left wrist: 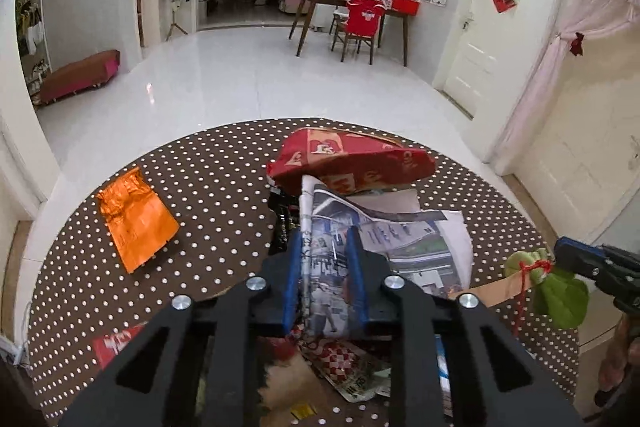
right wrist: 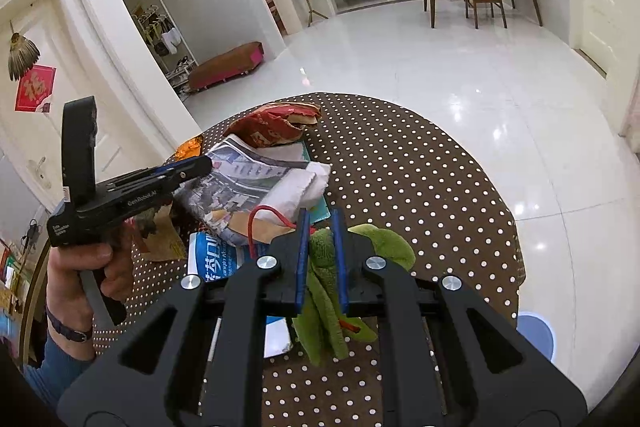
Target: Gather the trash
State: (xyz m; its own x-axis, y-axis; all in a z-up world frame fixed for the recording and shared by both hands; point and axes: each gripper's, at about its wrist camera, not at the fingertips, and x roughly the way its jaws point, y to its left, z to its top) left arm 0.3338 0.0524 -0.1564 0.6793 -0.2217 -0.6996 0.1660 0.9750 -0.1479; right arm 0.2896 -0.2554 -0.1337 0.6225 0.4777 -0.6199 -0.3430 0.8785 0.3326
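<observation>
My left gripper [left wrist: 325, 235] is shut on a folded newspaper [left wrist: 384, 243] and holds it above the round polka-dot table [left wrist: 224, 187]. It also shows in the right wrist view [right wrist: 200, 163], with the newspaper [right wrist: 248, 183] in its jaws. My right gripper [right wrist: 320, 219] is shut on a green cloth pouch [right wrist: 324, 291] with a red string. It shows at the right edge of the left wrist view [left wrist: 560, 255], holding the pouch [left wrist: 560, 297]. A crumpled red wrapper [left wrist: 352, 159] lies behind the newspaper. An orange wrapper [left wrist: 136, 219] lies flat at the table's left.
More paper scraps, a checked wrapper [left wrist: 348, 367] and a blue-and-white packet [right wrist: 212, 255] lie on the table near me. A dining table with a red-covered chair [left wrist: 360, 23] stands across the white floor. A blue stool [right wrist: 536, 335] stands beside the table at the right.
</observation>
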